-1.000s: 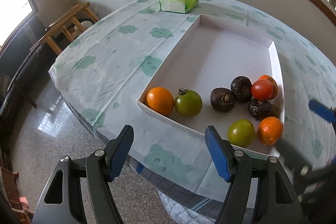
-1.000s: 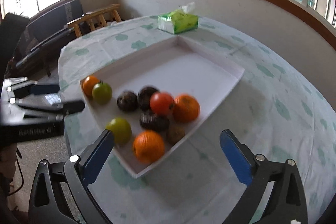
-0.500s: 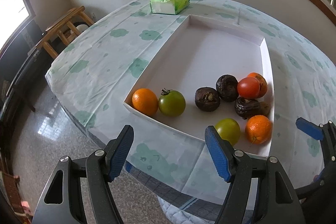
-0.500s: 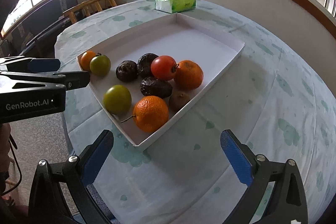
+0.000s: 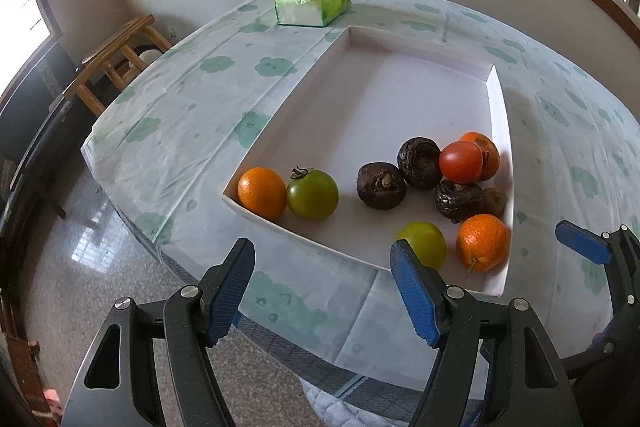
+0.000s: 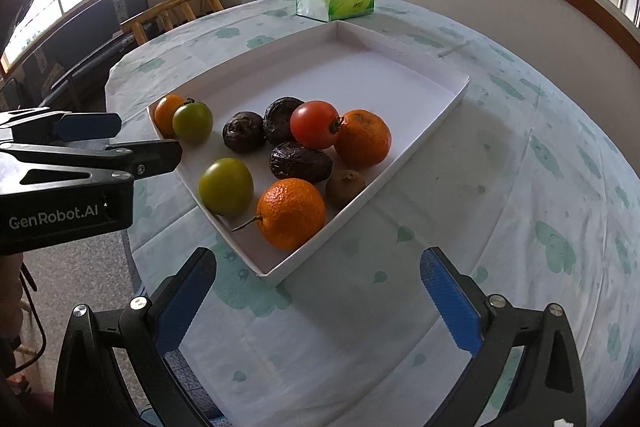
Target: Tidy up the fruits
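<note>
The 2 hand-held grippers hang side by side, angled downward: the left gripper (image 5: 322, 287) at lower centre of its frame, jaws parted and empty; the right gripper (image 6: 318, 301) likewise spread wide, gripping nothing.

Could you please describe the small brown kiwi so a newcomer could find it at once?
Start at the shallow white cardboard tray. Against its right wall, the fuzzy brown kiwi lies between two round oranges. It is the smallest fruit there.

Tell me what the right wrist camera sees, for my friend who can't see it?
A white tray on a table holds oranges, tomatoes and dark wrinkled fruits. The open right gripper hovers before it, with the left gripper at the left.
</note>
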A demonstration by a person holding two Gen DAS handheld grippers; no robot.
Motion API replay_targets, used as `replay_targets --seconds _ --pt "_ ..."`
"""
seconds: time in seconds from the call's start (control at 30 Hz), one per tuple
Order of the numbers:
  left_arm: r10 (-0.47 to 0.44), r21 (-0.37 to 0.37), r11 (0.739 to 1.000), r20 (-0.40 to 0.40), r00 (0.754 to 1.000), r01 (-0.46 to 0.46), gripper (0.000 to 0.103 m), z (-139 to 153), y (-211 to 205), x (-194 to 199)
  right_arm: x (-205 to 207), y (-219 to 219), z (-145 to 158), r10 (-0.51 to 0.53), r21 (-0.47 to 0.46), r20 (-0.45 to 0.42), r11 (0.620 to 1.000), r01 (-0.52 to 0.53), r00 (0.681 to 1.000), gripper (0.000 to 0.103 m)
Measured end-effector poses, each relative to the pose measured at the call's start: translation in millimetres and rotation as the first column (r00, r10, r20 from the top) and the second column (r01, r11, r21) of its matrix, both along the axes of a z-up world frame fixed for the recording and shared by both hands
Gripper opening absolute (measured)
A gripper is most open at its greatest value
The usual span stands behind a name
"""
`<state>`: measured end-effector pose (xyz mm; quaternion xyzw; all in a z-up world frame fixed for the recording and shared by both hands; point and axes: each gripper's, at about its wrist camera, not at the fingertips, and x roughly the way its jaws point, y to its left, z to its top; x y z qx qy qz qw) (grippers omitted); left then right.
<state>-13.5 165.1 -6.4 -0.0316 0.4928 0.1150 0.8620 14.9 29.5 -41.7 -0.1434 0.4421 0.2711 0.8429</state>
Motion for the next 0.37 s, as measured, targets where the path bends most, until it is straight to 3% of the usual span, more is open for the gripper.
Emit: replay_targets --seconds 0.37 --pt "-0.023 -0.037 0.999 0.001 1.000 0.023 0.071 1.2 -2.6 0.4 2.2 -4.0 0.2 -0.013 0.006 0.001 1.000 0.013 1.000 0.101"
